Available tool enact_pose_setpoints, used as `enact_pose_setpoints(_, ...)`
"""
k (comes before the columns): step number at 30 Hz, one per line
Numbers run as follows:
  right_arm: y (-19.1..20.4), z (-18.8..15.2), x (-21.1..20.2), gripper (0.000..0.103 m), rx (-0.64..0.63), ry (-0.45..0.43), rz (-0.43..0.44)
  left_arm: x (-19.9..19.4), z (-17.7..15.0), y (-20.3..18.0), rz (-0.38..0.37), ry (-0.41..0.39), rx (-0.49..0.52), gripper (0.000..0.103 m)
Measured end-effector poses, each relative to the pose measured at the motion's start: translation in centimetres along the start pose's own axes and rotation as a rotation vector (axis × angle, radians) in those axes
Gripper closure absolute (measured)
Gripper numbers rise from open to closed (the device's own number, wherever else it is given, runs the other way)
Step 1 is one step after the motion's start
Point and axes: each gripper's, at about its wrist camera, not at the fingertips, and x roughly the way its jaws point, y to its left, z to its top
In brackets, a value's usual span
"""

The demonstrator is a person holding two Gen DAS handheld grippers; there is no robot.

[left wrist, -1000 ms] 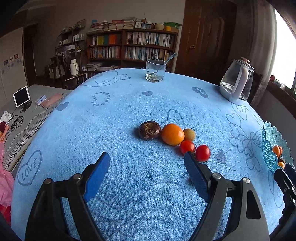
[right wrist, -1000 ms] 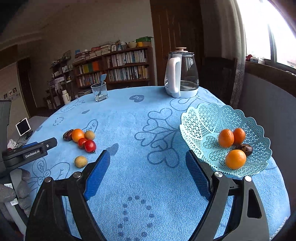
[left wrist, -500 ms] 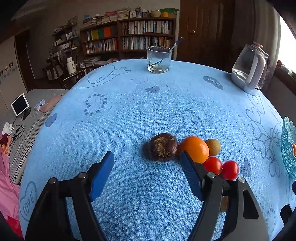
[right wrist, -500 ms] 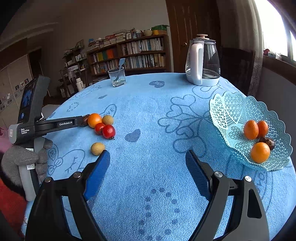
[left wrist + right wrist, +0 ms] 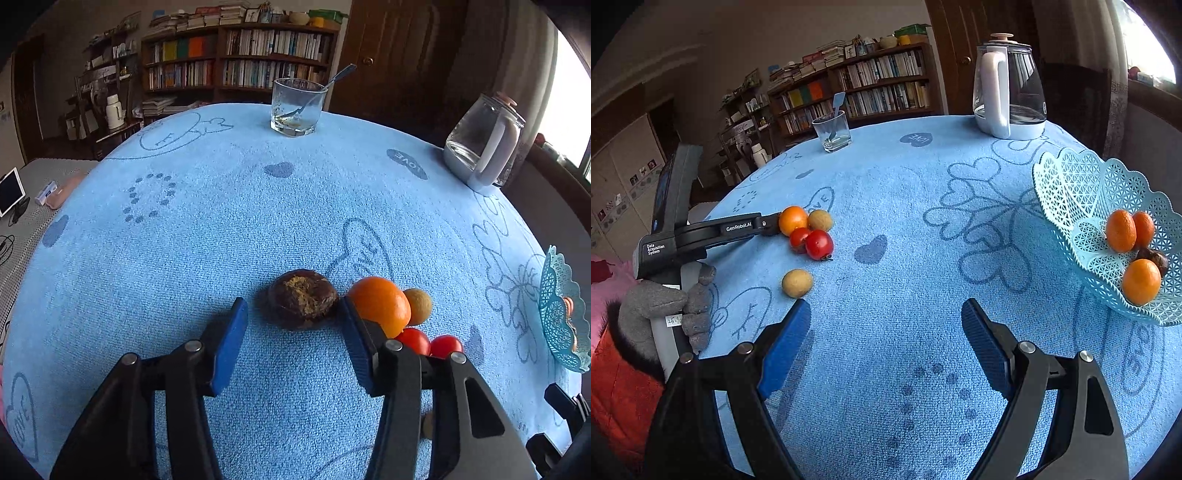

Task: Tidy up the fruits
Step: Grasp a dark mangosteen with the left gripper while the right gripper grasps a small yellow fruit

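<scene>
In the left wrist view a dark brown round fruit (image 5: pixel 302 298) lies on the blue cloth, with an orange (image 5: pixel 380 304), a small tan fruit (image 5: pixel 418 306) and two red tomatoes (image 5: pixel 430 341) to its right. My left gripper (image 5: pixel 293 325) is open, its tips on either side of the brown fruit, just short of it. In the right wrist view my right gripper (image 5: pixel 884 325) is open and empty above the cloth. A tan fruit (image 5: pixel 797 283) lies just beyond its left tip. The turquoise lattice basket (image 5: pixel 1082 184) holds oranges (image 5: pixel 1141 280) and a dark fruit.
A glass with a spoon (image 5: pixel 297 107) and a glass kettle (image 5: pixel 484 144) stand at the table's far side. The basket edge (image 5: pixel 557 310) shows at right in the left wrist view. Bookshelves and a door lie beyond.
My left gripper has moved forward to the fruit cluster, and its tips now flank the brown fruit. The right gripper has drifted slightly and stays open.
</scene>
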Motion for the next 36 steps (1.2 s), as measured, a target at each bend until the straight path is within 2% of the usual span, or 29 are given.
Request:
enact_pose_setpoints(2, 0.2, 0.0, 0.2, 0.018, 0.003, 0.013, 0.014, 0.1, -0.1, 0.0, -0.032, -0.001, 0.000, 0.063)
enact_pose_setpoints(8, 1.4, 0.1, 0.6, 0.018, -0.024, 0.038, 0.033, -0.7, -0.4, 0.3, -0.051, -0.037, -0.020, 0.064)
enact_pose_setpoints(13, 2.3, 0.4, 1.2, 0.018, -0.034, 0.064, 0.051, -2.0, -0.5, 0.5, -0.017, -0.096, -0.029, 0.066)
enact_pose_setpoints(16, 2.9, 0.7, 1.9, 0.018, -0.030, 0.084, 0.064, -2.8, -0.6, 0.5, 0.004, -0.129, -0.027, 0.074)
enact_pose_setpoints(21, 4.3, 1.3, 3.6, 0.018, -0.050, 0.111, 0.073, -3.2, -0.7, 0.5, 0.011, -0.146, -0.025, 0.074)
enact_pose_setpoints(25, 5.4, 1.6, 5.4, 0.019, -0.052, 0.148, 0.093, -2.5, -0.7, 1.2, 0.011, -0.115, -0.071, 0.072)
enact_pose_setpoints(28, 6.0, 1.9, 6.5, 0.024, -0.053, 0.156, 0.099, -2.1, -0.8, 1.7, 0.015, -0.097, -0.100, 0.056)
enact_pose_setpoints(29, 6.2, 1.9, 6.8, 0.026, -0.055, 0.161, 0.099, -2.0, -0.8, 1.8, 0.015, -0.094, -0.105, 0.054)
enact_pose_setpoints(33, 6.7, 2.2, 7.8, 0.031, -0.071, 0.169, 0.085, -1.6, -0.9, 1.7, 0.014, -0.075, -0.097, 0.052)
enact_pose_setpoints(36, 6.9, 2.3, 8.0, 0.040, -0.086, 0.169, 0.068, -1.1, -0.9, 1.5, 0.013, -0.051, -0.082, 0.049)
